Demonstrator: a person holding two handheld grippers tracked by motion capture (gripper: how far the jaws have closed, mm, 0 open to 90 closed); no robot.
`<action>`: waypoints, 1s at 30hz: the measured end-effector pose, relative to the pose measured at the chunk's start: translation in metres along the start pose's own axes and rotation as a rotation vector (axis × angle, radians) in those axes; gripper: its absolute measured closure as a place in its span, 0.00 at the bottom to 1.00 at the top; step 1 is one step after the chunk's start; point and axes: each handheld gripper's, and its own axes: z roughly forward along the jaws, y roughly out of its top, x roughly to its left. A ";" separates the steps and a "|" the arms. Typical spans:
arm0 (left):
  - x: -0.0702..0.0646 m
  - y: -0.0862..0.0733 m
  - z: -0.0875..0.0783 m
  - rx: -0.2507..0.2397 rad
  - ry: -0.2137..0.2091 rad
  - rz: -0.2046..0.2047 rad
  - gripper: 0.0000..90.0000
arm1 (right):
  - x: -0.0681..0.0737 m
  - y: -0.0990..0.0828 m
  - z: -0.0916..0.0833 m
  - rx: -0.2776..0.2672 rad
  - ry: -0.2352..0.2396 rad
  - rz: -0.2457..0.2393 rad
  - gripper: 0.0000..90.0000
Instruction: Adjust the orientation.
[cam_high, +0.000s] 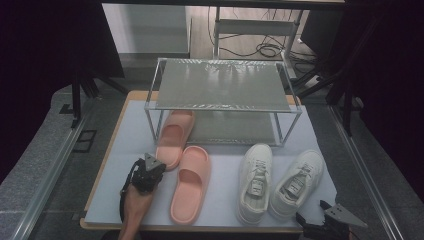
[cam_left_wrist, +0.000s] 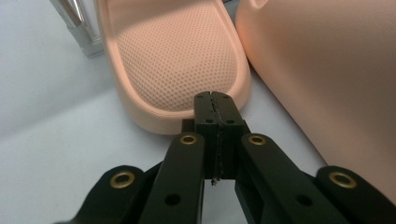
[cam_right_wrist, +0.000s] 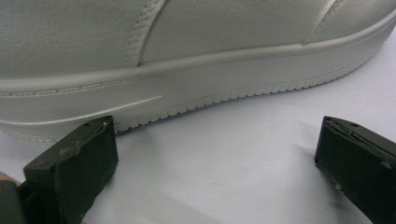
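Two pink slides lie on the white mat, the left slide with its toe at the metal shoe rack and the right slide nearer me. My left gripper is shut with nothing in it. In the left gripper view its closed tips sit right at the heel rim of the left slide, with the other slide at the right. Two white sneakers lie side by side. My right gripper stands open just off the right sneaker's sole, jaws wide apart.
The two-shelf rack stands at the back of the table, with its front legs on the mat. Dark curtains and stands flank the table. Cables lie on the floor behind it.
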 end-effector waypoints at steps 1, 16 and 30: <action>0.001 0.000 0.000 0.003 -0.001 0.001 1.00 | 0.000 0.000 0.000 0.000 0.000 0.000 0.00; 0.006 0.017 0.018 -0.034 0.012 -0.006 1.00 | 0.000 0.000 0.000 0.002 0.000 -0.001 0.00; 0.007 0.042 0.033 -0.062 0.009 0.003 1.00 | 0.000 0.000 0.000 0.001 0.001 0.000 0.00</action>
